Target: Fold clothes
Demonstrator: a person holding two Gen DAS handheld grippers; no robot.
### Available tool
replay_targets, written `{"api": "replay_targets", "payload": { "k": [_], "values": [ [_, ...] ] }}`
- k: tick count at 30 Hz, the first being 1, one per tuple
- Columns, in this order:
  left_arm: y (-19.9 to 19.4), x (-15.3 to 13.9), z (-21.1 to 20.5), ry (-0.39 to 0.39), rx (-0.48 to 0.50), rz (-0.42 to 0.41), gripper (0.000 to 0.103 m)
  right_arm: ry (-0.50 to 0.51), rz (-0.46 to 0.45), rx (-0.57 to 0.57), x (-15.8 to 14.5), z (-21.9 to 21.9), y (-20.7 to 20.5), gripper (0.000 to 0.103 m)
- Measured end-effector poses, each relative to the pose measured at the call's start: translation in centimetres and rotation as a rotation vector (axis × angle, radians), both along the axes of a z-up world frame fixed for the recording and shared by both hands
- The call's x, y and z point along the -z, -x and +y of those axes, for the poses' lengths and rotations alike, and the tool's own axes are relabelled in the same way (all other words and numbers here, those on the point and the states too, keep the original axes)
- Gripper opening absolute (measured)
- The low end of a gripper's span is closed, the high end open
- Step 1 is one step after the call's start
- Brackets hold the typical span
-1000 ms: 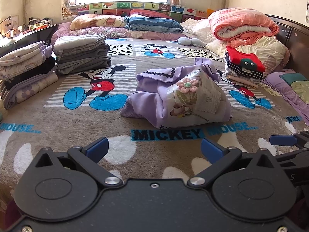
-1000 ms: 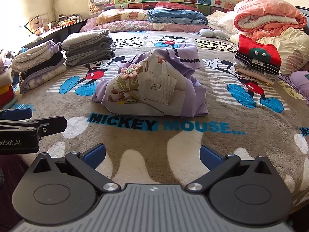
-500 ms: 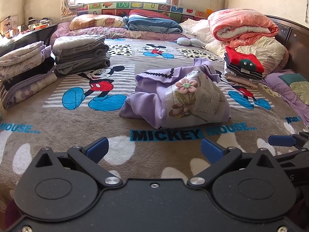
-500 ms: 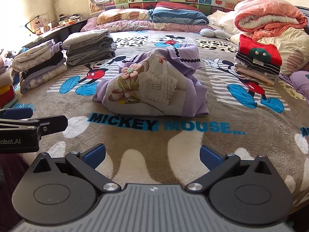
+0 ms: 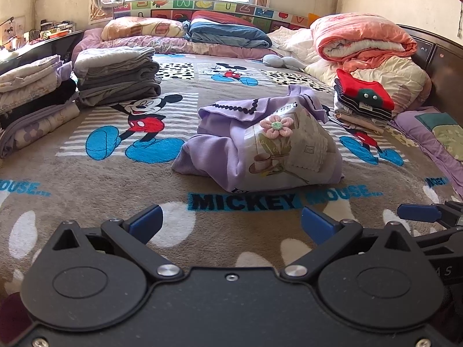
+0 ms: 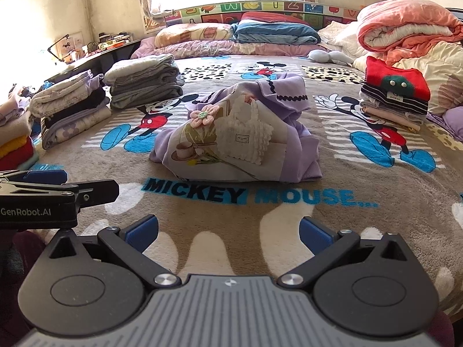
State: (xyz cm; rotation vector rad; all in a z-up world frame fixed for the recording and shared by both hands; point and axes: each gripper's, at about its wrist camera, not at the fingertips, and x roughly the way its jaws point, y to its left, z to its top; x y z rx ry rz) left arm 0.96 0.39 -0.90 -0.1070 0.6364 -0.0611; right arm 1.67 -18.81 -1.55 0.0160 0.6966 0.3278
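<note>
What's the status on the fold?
Left gripper open, empty. Right gripper open, empty. Purple sweater bunched mid-bed, untouched. Nothing between it and the grippers.

Ahead of your left gripper (image 5: pixel 231 224) and right gripper (image 6: pixel 228 230), well apart from both, lies the lilac sweatshirt (image 5: pixel 254 147) (image 6: pixel 240 141); it sits crumpled in a loose heap on the bed, unfolded; its printed front faces you, with a pink knitted flower, a cup picture and a cream knitted patch; a collar trimmed in black zigzag flops over the top.
</note>
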Motion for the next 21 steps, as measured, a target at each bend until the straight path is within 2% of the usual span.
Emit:
{"api": "replay_targets", "payload": {
  "k": [7,13,15,19,21],
  "values": [
    [-1.2,0.8,1.0,0.092,0.007,-0.029,0.103,-0.069,-0.034,0.000,1.0,-0.9,-1.1,0.103],
    [-2.5,2.2,1.6,0.171,0.058,-0.050,0.103,-0.218,-0.034,0.032,2.2,-3.6,-3.5,0.103],
    [-3.3,2.9,1.9,0.200,0.060,0.001,0.103,-0.270,-0.013,0.039,2.8,-4.6,-4.5,0.103],
    [-5.0,4.0,2.8,0.271,0.076,0.088,0.103,-0.311,0.006,0.066,3.7,-6.0,-6.6,0.103],
    [-5.4,4.1,3.3,0.294,0.067,0.078,0.103,-0.347,0.023,0.068,4.1,-6.6,-7.8,0.103]
  ]
}}
